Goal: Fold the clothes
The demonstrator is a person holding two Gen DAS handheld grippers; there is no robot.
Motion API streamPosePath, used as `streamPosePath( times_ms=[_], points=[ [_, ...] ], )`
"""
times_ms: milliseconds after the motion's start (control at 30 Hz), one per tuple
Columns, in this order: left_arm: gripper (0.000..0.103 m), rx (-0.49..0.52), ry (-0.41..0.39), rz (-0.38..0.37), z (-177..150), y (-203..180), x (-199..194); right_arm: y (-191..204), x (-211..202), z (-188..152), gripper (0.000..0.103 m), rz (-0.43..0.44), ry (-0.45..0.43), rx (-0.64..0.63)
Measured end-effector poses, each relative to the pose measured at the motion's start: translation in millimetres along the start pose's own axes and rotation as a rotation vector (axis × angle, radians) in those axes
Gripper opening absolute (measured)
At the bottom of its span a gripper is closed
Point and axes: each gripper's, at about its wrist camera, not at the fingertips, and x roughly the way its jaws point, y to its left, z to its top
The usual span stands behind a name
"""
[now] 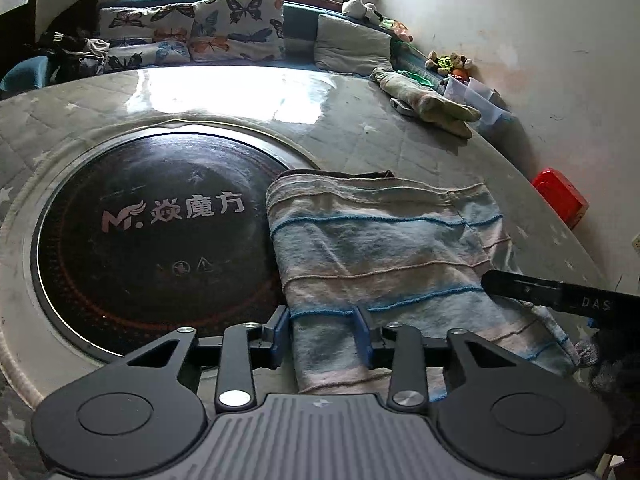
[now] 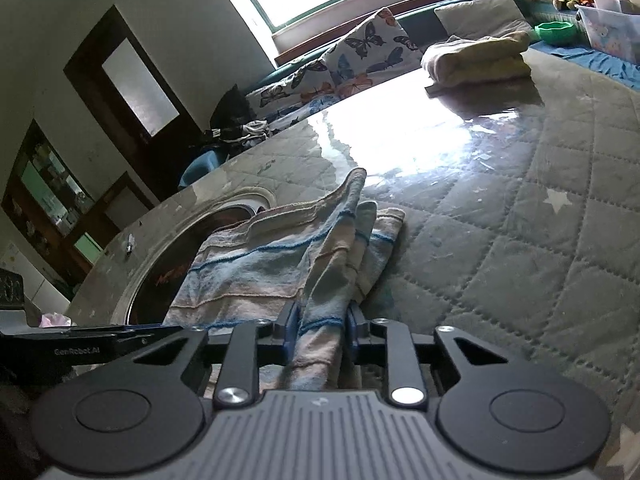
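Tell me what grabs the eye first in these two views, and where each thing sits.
The striped towel dominates, lying near the table's front edge and partly over the black round cooktop with white lettering, set into the quilted table cover. The left gripper straddles its near edge with its jaws apart, while the right gripper has a raised bunch of its right side between its jaws. Behind, butterfly pillows line a bench under the window.

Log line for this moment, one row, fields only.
left claw: around striped garment edge | right claw: around bunched garment | garment: partly over cooktop
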Motion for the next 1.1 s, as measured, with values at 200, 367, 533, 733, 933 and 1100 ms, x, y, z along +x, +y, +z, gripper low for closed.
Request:
streamPosePath(
  times_ms=[200, 367, 533, 733, 933, 1100],
  points=[
    [0.034, 0.008, 0.0, 0.004, 0.2, -1.8, 0.4, 1.8, 0.1, -1.5, 0.024, -0.008, -0.012, 0.0],
    [0.034, 0.01, 0.0, 0.011, 1.0, -3.1, 0.2, 2.6, 0.1, -4.0, 0.032, -0.022, -0.026, -0.017],
    [0.034, 0.014, 0.0, 0.011, 1.4, -3.5, 0.9, 2.2, 0.8, -6.1, 0.032, -0.015, -0.036, -0.006],
    [0.015, 0.017, -0.012, 0.013, 2.3, -3.9, -2.3, 6.4, -2.8, -6.1, 0.018, -0.008, -0.05, -0.006],
    [0.01, 0.038, -0.051, 0.001, 10.5, -13.3, -12.9, 13.7, -14.8, -3.9, 0.016, 0.004, -0.086, -0.013],
    [0.009, 0.056, -0.084, -0.009, 17.4, -21.3, -21.7, 23.0, -27.9, 1.2, 0.015, 0.013, -0.128, -0.038]
  ],
)
